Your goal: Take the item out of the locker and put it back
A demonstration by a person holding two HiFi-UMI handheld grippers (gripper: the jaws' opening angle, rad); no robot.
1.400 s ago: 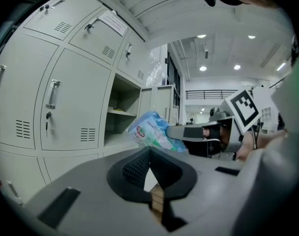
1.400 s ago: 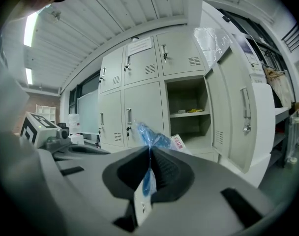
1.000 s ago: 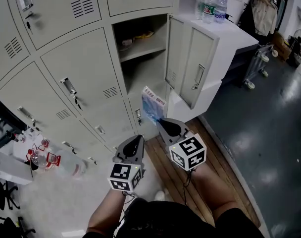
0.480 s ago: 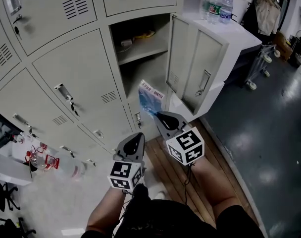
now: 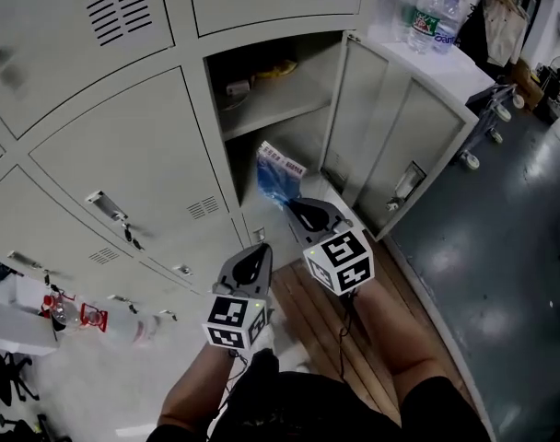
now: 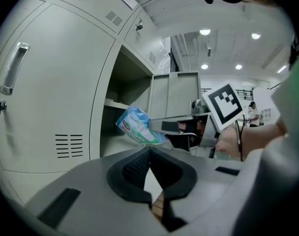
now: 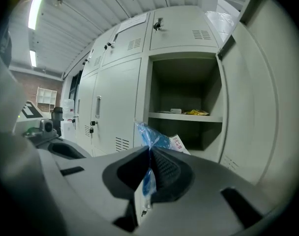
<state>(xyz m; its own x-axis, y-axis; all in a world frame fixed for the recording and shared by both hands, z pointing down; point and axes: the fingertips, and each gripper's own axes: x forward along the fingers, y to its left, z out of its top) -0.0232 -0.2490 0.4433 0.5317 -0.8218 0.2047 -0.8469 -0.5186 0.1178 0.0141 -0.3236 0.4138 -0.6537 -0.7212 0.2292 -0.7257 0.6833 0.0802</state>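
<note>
Blue packet (image 5: pixel 276 175) — pinched upright in right gripper (image 5: pixel 291 207) jaws, locker (image 5: pixel 303 141) opening just beyond (lower space); left gripper (image 5: pixel 260 250) jaws pressed together, empty.

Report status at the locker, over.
Right gripper shut on blue packet, in front of open locker. Left gripper shut, empty. Door swung wide; nothing seen in the way.
</note>
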